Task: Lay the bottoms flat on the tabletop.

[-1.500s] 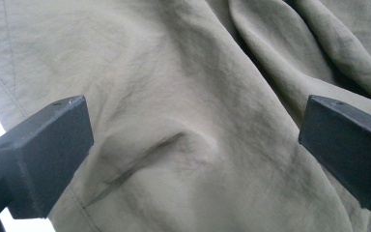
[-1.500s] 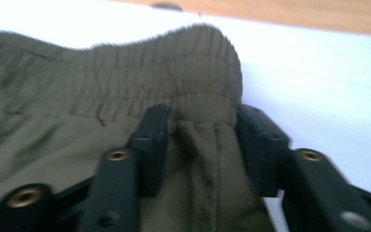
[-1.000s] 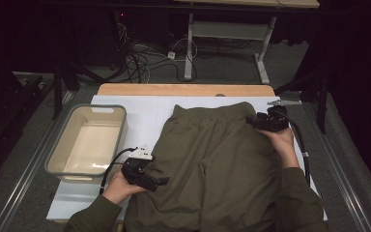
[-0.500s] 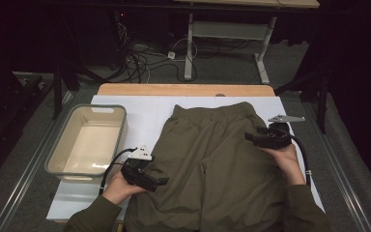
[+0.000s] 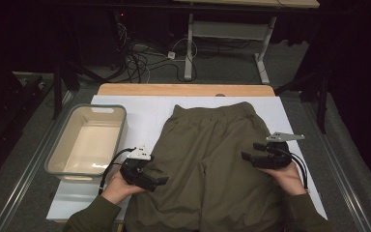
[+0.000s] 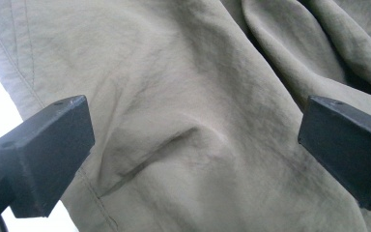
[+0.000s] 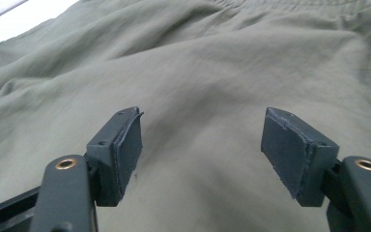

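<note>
Olive-green trousers (image 5: 207,145) lie spread on the white table cover (image 5: 140,111), waistband at the far side. My left gripper (image 5: 158,180) rests at the cloth's left edge and points right. In the left gripper view it (image 6: 193,150) stands wide open over the wrinkled fabric (image 6: 188,72), gripping nothing. My right gripper (image 5: 250,151) hovers over the right trouser leg and points left. Its jaws have just been opening. In the right gripper view it (image 7: 202,145) is open above smooth cloth (image 7: 222,58), with nothing between the pads.
A beige plastic tub (image 5: 58,159) stands empty on the table's left side, close to my left hand. A wooden strip (image 5: 183,89) runs along the far edge. Cables and a desk frame (image 5: 191,48) sit on the floor beyond.
My right gripper has moved from the waistband's right corner toward the person, down along the right trouser leg. The left gripper has stayed put.
</note>
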{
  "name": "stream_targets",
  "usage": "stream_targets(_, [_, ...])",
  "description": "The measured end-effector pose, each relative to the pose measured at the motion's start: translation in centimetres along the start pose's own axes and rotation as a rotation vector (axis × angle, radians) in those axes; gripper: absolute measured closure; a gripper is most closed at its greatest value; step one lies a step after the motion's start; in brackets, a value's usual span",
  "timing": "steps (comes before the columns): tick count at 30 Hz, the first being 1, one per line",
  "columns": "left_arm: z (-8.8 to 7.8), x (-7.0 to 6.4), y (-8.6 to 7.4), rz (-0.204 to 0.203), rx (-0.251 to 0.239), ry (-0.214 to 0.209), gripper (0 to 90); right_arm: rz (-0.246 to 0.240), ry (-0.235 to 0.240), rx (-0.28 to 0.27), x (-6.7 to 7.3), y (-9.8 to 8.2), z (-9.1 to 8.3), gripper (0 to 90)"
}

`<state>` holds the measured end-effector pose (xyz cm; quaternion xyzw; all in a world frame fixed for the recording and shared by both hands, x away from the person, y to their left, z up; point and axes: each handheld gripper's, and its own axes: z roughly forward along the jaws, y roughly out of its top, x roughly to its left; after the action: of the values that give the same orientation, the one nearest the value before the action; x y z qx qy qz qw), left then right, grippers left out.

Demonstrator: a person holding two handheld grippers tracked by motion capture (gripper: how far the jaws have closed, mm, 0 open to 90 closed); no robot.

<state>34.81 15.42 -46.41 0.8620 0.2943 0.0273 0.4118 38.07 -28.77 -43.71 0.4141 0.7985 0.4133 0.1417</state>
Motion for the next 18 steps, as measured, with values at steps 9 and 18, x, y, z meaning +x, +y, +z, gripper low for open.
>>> stream_targets(9, [-0.1,-0.2,0.1,0.005,-0.009,0.004,0.0,-0.045,0.043,-0.011,1.7,-1.8,-1.9,30.1])
stream_targets(18, [-0.1,-0.3,0.1,0.009,-0.005,0.01,0.0,-0.063,0.062,-0.024,2.9,-4.3,-3.5,28.6])
